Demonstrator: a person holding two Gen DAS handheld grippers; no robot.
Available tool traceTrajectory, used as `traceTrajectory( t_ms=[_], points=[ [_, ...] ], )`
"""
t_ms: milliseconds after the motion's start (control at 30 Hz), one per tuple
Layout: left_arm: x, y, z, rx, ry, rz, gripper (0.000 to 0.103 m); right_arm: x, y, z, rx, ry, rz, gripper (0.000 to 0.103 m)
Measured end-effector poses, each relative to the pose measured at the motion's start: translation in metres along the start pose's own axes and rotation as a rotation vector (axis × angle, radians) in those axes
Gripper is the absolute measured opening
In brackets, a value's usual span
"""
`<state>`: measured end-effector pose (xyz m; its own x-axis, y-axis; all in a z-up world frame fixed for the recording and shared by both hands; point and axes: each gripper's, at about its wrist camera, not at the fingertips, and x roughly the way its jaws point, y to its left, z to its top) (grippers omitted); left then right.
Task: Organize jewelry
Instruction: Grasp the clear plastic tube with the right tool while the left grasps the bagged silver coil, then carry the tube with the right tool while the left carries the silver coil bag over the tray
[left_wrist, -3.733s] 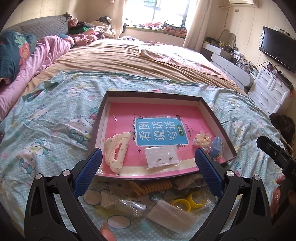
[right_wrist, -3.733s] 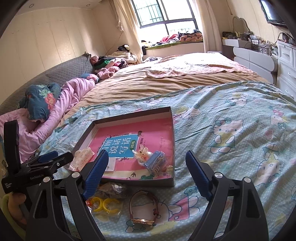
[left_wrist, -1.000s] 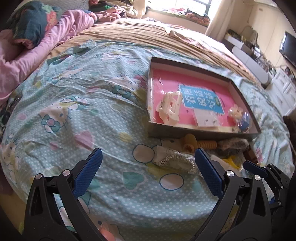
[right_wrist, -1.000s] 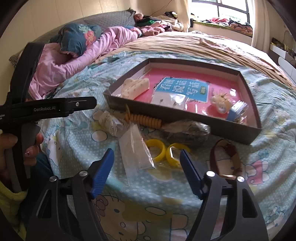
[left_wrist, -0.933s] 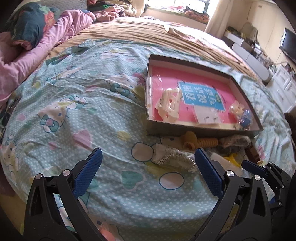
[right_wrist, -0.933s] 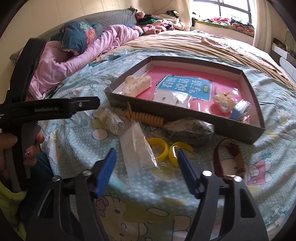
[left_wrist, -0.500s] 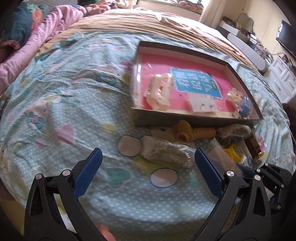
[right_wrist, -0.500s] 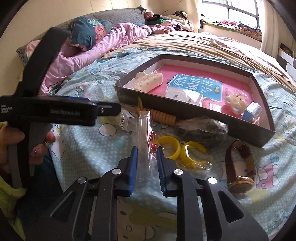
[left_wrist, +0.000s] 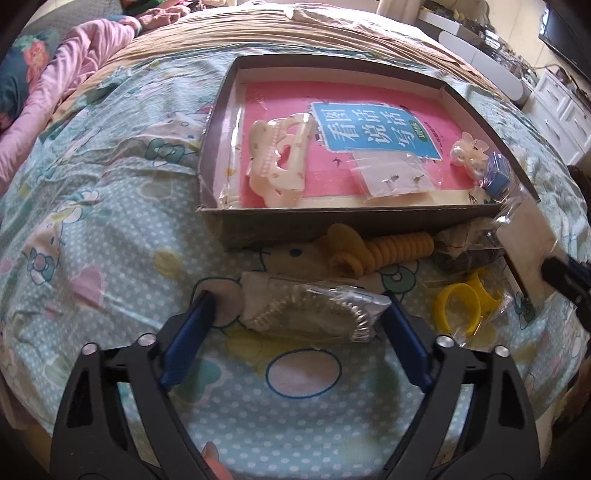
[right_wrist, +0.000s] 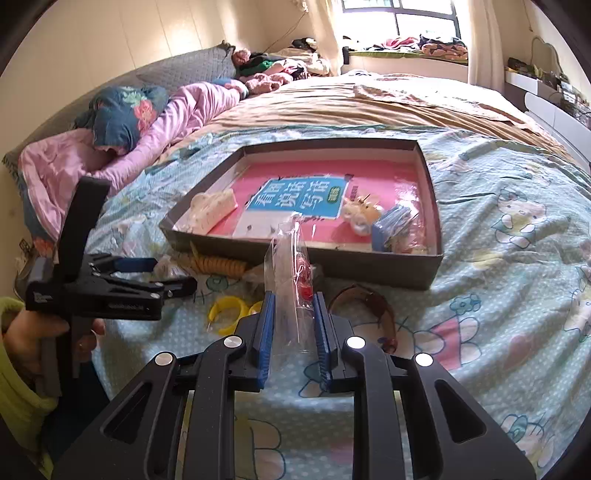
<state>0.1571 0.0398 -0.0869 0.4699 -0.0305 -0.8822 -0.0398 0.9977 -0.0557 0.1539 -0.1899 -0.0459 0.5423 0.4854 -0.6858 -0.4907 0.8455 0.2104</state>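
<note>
Your right gripper (right_wrist: 293, 314) is clenched on a clear plastic sachet with a red trinket (right_wrist: 291, 273), held upright above the bedspread, short of the shallow grey cardboard tray (right_wrist: 369, 264). Your left gripper (left_wrist: 295, 308) is spread wide around a bagged silver comb-like piece (left_wrist: 314, 310), not pinching it.

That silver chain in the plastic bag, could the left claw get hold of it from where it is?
Probably yes. The left claw is open, with the bagged silver chain lying between its fingers on the bedspread. Nothing lies on top of the bag.
</note>
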Motion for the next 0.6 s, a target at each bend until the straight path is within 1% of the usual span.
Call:
traceTrajectory(
  t_ms=[33, 67, 133, 267, 400, 600],
  points=[
    [0.000, -0.002, 0.000, 0.008, -0.003, -0.005, 0.067, -0.001, -0.001, 0.001, 0.003, -0.003, 0.002, 0.020],
    [-0.001, -0.004, 0.001, 0.018, -0.007, -0.007, 0.065, -0.001, -0.001, 0.002, 0.004, -0.005, 0.003, 0.020],
    [-0.002, -0.006, 0.000, 0.029, -0.013, 0.003, 0.064, -0.002, -0.001, 0.003, 0.005, -0.009, 0.006, 0.020],
    [-0.013, -0.003, -0.001, 0.007, -0.054, -0.012, 0.062, -0.003, 0.001, 0.004, 0.001, -0.012, 0.013, 0.020],
    [-0.032, 0.006, -0.004, -0.039, -0.124, -0.027, 0.062, -0.005, 0.005, 0.005, -0.005, -0.015, 0.022, 0.020],
    [-0.051, 0.018, -0.005, -0.105, -0.187, -0.026, 0.062, -0.007, 0.012, 0.006, -0.018, -0.022, 0.036, 0.020]
  ],
)
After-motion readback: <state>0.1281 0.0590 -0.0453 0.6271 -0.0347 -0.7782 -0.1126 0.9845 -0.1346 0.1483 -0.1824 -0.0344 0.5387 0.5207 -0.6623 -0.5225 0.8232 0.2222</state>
